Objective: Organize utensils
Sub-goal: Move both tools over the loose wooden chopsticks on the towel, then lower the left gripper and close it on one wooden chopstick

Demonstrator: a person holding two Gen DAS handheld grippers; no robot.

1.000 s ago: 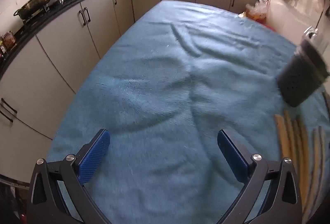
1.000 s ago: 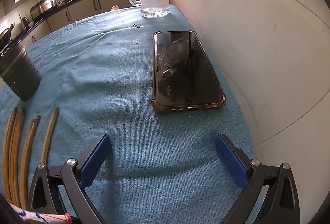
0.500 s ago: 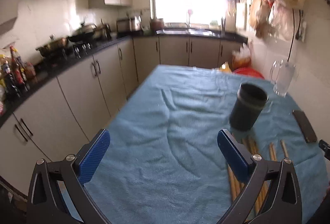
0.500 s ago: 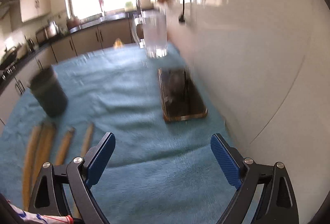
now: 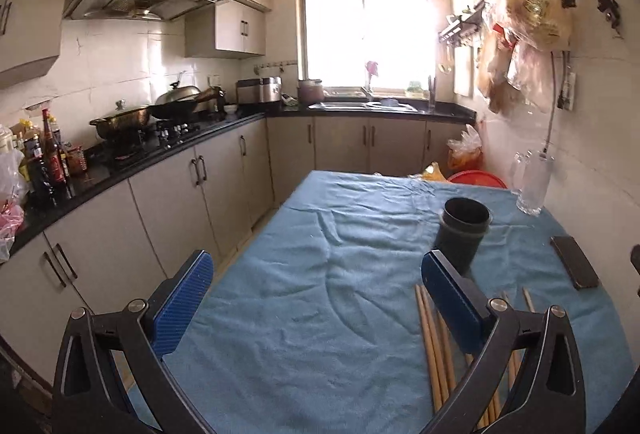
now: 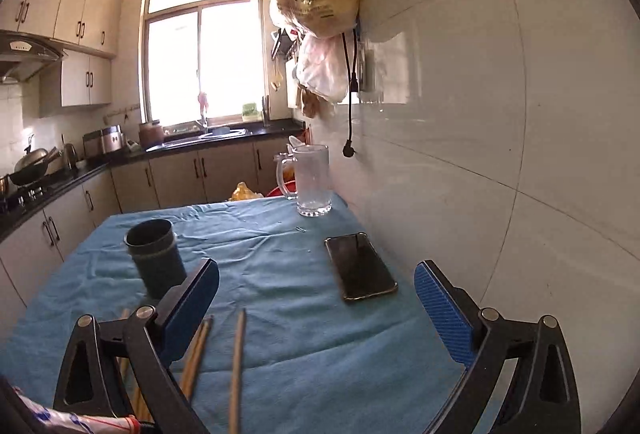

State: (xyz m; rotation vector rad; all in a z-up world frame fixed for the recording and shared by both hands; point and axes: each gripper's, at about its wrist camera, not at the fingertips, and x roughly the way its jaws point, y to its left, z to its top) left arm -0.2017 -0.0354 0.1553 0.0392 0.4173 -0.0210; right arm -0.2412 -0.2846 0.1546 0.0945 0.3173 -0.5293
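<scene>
Several wooden chopsticks [image 5: 434, 358] lie side by side on the blue cloth [image 5: 312, 298], just in front of a dark utensil holder [image 5: 462, 234] that stands upright and looks empty. In the right wrist view the chopsticks [image 6: 238, 358] lie at lower left and the holder [image 6: 156, 256] stands behind them. My left gripper [image 5: 316, 302] is open and empty, held above the cloth left of the chopsticks. My right gripper [image 6: 316, 310] is open and empty, above the cloth between the chopsticks and a phone.
A black phone [image 6: 360, 266] lies on the cloth near the white wall [image 6: 500, 154]. A glass mug [image 6: 310, 180] stands at the table's far right corner. Kitchen cabinets [image 5: 172, 202] and a stove counter run along the left, past the table edge.
Both grippers have tilted up and pulled back from looking down at the cloth. The whole table, holder and kitchen now show. Both stay open and empty.
</scene>
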